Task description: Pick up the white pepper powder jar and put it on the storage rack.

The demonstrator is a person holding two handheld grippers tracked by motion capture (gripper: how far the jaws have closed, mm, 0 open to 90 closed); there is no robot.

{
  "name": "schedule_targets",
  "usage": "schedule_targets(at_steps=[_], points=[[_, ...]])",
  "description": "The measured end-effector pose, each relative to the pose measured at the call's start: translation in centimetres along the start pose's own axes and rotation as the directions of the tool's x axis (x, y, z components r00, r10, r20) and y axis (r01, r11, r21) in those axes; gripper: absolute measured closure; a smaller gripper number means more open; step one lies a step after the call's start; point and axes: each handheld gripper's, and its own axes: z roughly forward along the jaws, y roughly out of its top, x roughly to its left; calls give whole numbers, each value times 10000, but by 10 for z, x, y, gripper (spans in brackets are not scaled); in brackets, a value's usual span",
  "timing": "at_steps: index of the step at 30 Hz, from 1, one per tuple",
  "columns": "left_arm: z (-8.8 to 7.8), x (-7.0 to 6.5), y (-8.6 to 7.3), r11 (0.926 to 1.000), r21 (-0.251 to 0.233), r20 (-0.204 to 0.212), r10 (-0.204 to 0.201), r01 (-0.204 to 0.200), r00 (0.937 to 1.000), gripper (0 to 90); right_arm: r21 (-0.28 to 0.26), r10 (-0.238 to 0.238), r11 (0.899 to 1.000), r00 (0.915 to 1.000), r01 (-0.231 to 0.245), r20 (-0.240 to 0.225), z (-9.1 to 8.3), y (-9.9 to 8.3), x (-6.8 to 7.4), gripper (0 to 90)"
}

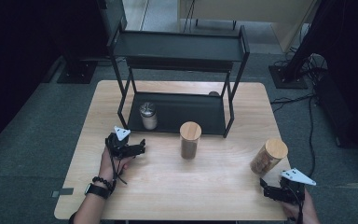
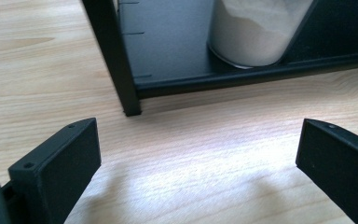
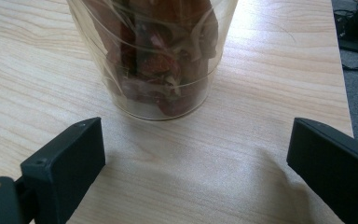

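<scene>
1. The right gripper [image 1: 274, 190] sits at the near right corner of the table [image 1: 168, 196]. Its jaws are wide apart and hold nothing.
2. The jar with brown bits [image 1: 268, 157] stands just past those jaws, well to the right of the rack [image 1: 177, 112].
3. The left gripper [image 1: 137, 148] rests near the rack's front left leg [image 2: 116, 60], jaws apart and holding nothing.
4. The middle jar [image 1: 189, 140] stands just in front of the rack.
5. The white powder jar [image 1: 148, 115] stands on the rack's bottom shelf.

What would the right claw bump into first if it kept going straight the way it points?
Most likely the clear jar of reddish-brown dried pieces, which stands straight ahead of the open right claw with bare table between them.
</scene>
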Motion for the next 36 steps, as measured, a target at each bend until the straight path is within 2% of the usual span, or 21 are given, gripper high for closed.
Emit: schedule_targets(at_steps=[36], points=[[-37, 18, -28, 10000, 27, -376, -14, 15, 9993, 1, -43, -98, 9999, 9999, 98, -34, 0, 0, 1, 42]])
